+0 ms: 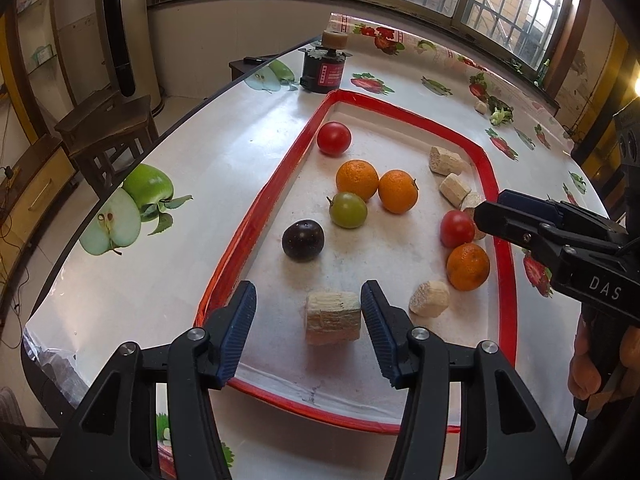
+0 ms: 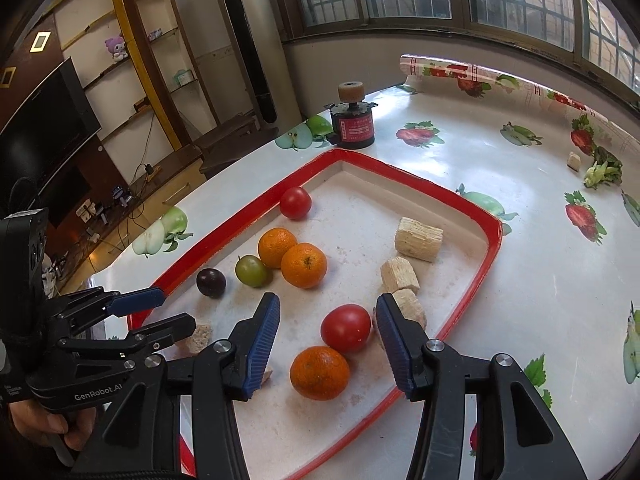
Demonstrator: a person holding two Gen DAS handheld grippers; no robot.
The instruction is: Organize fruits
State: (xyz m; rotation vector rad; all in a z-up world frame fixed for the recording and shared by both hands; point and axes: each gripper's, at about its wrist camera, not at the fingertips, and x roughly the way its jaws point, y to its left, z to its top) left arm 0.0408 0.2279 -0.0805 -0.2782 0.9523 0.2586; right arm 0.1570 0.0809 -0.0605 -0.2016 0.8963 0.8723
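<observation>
A red-rimmed white tray [image 1: 506, 280] [image 2: 486, 264] holds two red tomatoes [image 1: 334, 138] [image 1: 457, 229], three oranges [image 1: 357, 179] [image 1: 398, 191] [image 1: 468, 267], a green fruit [image 1: 348, 209], a dark plum [image 1: 303, 239] and several pale corn-cob chunks. My left gripper [image 1: 308, 314] is open, its pads on either side of a corn chunk [image 1: 333, 317]. My right gripper [image 2: 328, 328] is open around the near tomato [image 2: 345, 328], just above an orange [image 2: 319, 372]. The right gripper also shows in the left wrist view [image 1: 490, 210].
The tray lies on a table with a fruit-print cloth [image 2: 540, 280]. A black cylinder device [image 2: 354, 122] stands beyond the tray. A corn chunk [image 2: 574, 160] and a green vegetable scrap [image 2: 600, 170] lie at the far right. A wooden chair [image 1: 108, 136] stands left of the table.
</observation>
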